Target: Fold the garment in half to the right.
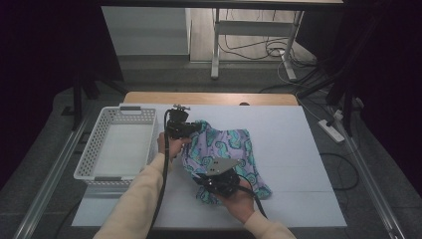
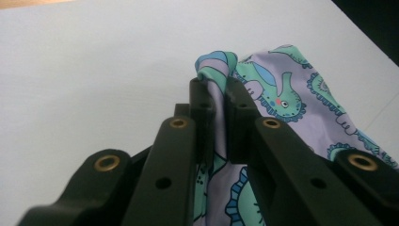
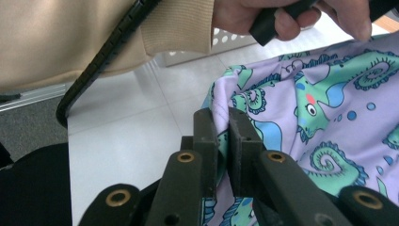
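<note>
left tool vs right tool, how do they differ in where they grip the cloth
The left tool pinches the patterned cloth at its far edge, near the white basket; the right tool pinches its near edge. The right tool carries a grey plate; the left does not. Both are shut on fabric.

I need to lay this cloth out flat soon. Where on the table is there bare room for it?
The white mat is bare to the right of the cloth, out to its right edge, and along the far strip behind the cloth. It is crowded on the left, where the basket sits beside the left gripper, and in front around the right gripper.
</note>
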A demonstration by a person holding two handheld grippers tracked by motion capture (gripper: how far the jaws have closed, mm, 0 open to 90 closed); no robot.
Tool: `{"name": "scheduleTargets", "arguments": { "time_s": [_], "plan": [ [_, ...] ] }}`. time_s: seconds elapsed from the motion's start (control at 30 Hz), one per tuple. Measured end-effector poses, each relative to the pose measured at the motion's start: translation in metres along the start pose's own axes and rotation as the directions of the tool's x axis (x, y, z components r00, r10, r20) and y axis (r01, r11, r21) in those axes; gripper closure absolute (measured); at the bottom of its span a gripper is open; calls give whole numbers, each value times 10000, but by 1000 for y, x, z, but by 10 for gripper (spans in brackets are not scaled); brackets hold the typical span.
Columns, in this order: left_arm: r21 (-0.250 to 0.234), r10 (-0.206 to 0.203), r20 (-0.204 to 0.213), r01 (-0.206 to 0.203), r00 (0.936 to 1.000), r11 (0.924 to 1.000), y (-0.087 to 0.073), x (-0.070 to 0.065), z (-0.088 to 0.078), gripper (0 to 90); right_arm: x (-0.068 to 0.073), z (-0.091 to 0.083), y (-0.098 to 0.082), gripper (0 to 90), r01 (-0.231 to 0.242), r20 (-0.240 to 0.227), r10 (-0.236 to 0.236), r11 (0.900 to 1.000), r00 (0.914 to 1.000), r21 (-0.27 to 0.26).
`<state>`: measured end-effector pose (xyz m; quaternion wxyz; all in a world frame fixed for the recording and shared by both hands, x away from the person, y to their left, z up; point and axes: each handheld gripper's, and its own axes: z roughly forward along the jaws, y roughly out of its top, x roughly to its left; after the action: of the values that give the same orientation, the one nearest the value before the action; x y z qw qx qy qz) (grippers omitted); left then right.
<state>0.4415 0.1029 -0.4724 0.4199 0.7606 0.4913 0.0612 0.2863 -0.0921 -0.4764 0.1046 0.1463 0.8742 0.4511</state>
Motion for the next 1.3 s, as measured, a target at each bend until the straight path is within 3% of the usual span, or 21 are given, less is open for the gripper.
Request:
{"name": "scheduleTargets", "arguments": {
  "time_s": [1.3],
  "plan": [
    [14, 369, 404, -369, 9985, 9993, 10, -29, 24, 830, -14, -48, -38, 831, -967, 716, 956, 9953, 9928, 116]
  ]
}}
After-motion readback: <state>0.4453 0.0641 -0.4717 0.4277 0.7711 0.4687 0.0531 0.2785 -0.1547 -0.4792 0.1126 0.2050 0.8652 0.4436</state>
